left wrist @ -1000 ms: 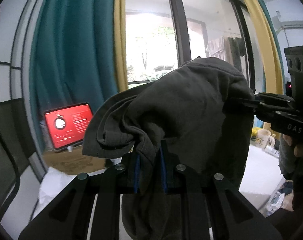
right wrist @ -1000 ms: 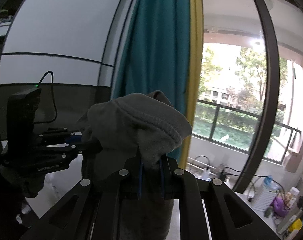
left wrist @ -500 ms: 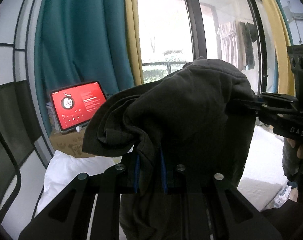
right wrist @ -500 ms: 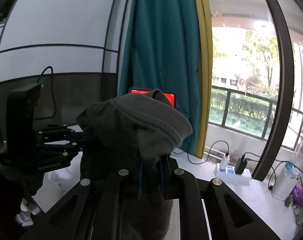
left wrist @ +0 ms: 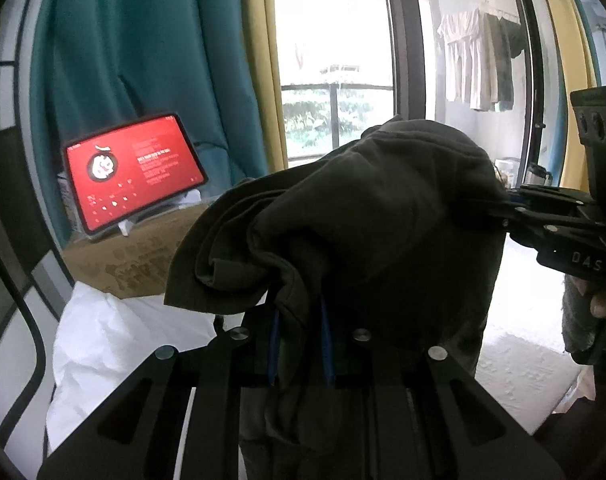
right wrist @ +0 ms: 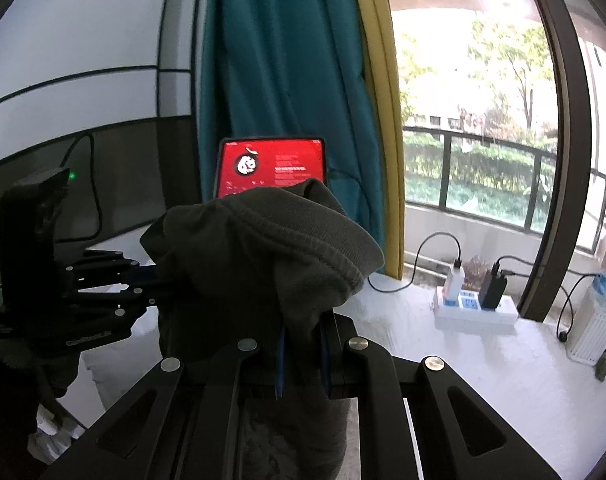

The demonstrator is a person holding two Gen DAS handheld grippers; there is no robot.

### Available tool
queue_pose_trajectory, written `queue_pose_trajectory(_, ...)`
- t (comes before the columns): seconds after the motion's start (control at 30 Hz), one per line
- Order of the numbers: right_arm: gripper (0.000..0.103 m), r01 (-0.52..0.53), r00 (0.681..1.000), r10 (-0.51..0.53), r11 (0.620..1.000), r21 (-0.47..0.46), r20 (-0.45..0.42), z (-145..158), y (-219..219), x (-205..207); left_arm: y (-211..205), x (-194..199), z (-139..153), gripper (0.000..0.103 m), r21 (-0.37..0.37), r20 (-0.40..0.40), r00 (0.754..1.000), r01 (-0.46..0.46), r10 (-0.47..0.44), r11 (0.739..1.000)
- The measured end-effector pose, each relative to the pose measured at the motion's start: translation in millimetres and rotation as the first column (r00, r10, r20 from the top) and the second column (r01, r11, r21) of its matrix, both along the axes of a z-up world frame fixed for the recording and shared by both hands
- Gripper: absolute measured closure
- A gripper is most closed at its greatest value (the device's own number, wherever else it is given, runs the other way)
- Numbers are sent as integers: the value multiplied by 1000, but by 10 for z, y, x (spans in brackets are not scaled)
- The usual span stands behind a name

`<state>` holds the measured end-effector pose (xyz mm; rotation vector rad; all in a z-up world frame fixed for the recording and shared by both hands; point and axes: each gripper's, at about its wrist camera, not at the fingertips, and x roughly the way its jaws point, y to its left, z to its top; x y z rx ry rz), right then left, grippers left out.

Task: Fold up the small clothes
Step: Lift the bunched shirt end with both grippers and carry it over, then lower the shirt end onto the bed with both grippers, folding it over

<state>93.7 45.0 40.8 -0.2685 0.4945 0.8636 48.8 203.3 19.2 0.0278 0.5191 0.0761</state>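
Note:
A dark grey garment (left wrist: 383, 216) hangs in the air between my two grippers, bunched over both sets of fingers. My left gripper (left wrist: 299, 344) is shut on one part of it, the cloth pinched between the blue pads. My right gripper (right wrist: 301, 356) is shut on a ribbed hem of the same garment (right wrist: 271, 256). In the left wrist view the right gripper (left wrist: 503, 210) comes in from the right edge, its tips buried in the cloth. In the right wrist view the left gripper (right wrist: 151, 280) sits at the left, also gripping the fabric. The lower part of the garment is hidden behind the gripper bodies.
A tablet with a red screen (left wrist: 133, 172) leans on a cardboard box (left wrist: 135, 258) by teal curtains (right wrist: 279, 80). White cloth (left wrist: 115, 344) lies below it. A white surface (right wrist: 483, 364) carries a power strip with chargers (right wrist: 475, 304) and a white basket (right wrist: 593, 328).
Both grippers have come down with the garment still held. The tablet, the box and the white surface have risen into view, and more of the table shows than a second ago.

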Motion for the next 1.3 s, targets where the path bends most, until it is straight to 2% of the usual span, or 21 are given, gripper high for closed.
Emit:
queue_pose_trajectory(0.23, 90, 21, 998, -23, 999, -28, -58, -237, 62, 307, 110, 315, -187, 88, -36, -53, 999, 8, -10, 999)
queue_pose_trajectory(0.43, 90, 32, 993, -38, 998, -51, -115, -470, 98, 562, 153, 439, -258, 88, -60, -66, 998, 5, -8, 998)
queue_pose_trajectory(0.73, 90, 33, 983, -54, 993, -116, -178, -927, 303, 989, 356, 769, -565, 88, -84, -150, 989, -33, 20, 996)
queue_pose_trajectory(0.8, 90, 42, 979, -66, 991, -125, -191, -1006, 312, 1099, 407, 869, -658, 88, -92, -188, 982, -36, 18, 995)
queue_pose_trajectory(1.0, 90, 70, 967, -100, 988, -134, -233, -1141, 225, 1301, 552, 1236, -1034, 86, -115, -347, 938, -65, 21, 991)
queue_pose_trajectory(1.07, 90, 84, 962, -115, 987, -135, -248, -1181, 183, 1366, 608, 1318, -1095, 80, -116, -371, 928, -81, 32, 990)
queue_pose_trajectory(1.13, 90, 90, 958, -124, 986, -137, -260, -1236, 159, 1425, 667, 1421, -1166, 46, -116, -396, 917, -87, 35, 989)
queue_pose_trajectory(1.17, 90, 91, 956, -125, 986, -138, -265, -1255, 154, 1438, 704, 1479, -1210, 41, -115, -410, 911, -93, 38, 989)
queue_pose_trajectory(1.3, 90, 93, 950, -130, 986, -141, -283, -1333, 154, 1508, 780, 1673, -1365, 40, -134, -476, 879, -90, 16, 987)
